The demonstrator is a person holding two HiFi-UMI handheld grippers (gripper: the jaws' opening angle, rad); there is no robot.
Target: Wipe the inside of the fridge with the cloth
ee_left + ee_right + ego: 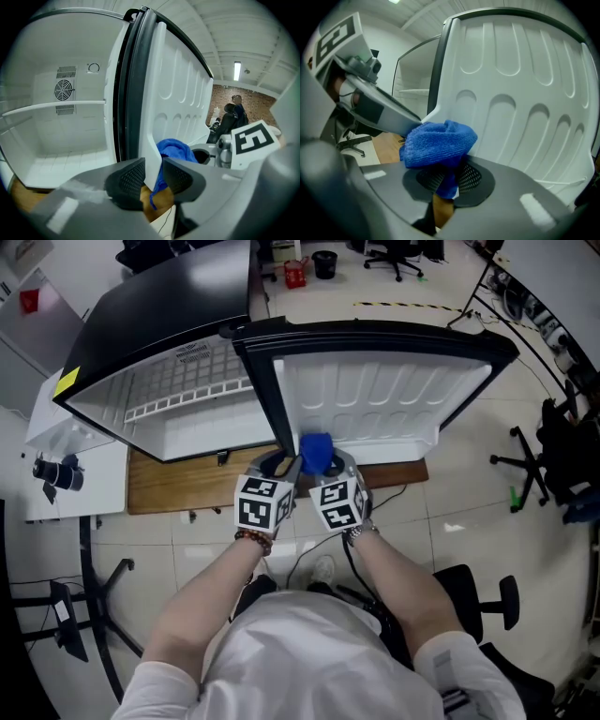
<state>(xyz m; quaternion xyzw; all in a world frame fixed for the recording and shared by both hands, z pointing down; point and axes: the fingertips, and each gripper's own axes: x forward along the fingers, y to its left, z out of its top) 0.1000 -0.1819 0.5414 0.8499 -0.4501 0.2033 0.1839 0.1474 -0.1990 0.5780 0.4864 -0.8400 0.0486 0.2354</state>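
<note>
The white fridge (187, 399) stands with its door (375, 390) swung wide. My right gripper (323, 465) is shut on a bunched blue cloth (438, 143), held against the lower inner corner of the door (515, 93). My left gripper (153, 176) straddles the door's lower edge (152, 154), its jaws open, one pad on either side of the white panel. The cloth (176, 150) shows just behind that edge. In the head view both grippers sit side by side below the door, with the cloth (316, 453) between and above them.
The fridge rests on a wooden board (178, 484). Inside are a wire shelf (51, 107) and a round fan vent (63, 89). Office chairs (539, 465) stand to the right, a white table (56, 446) to the left. A person (232, 117) sits far behind.
</note>
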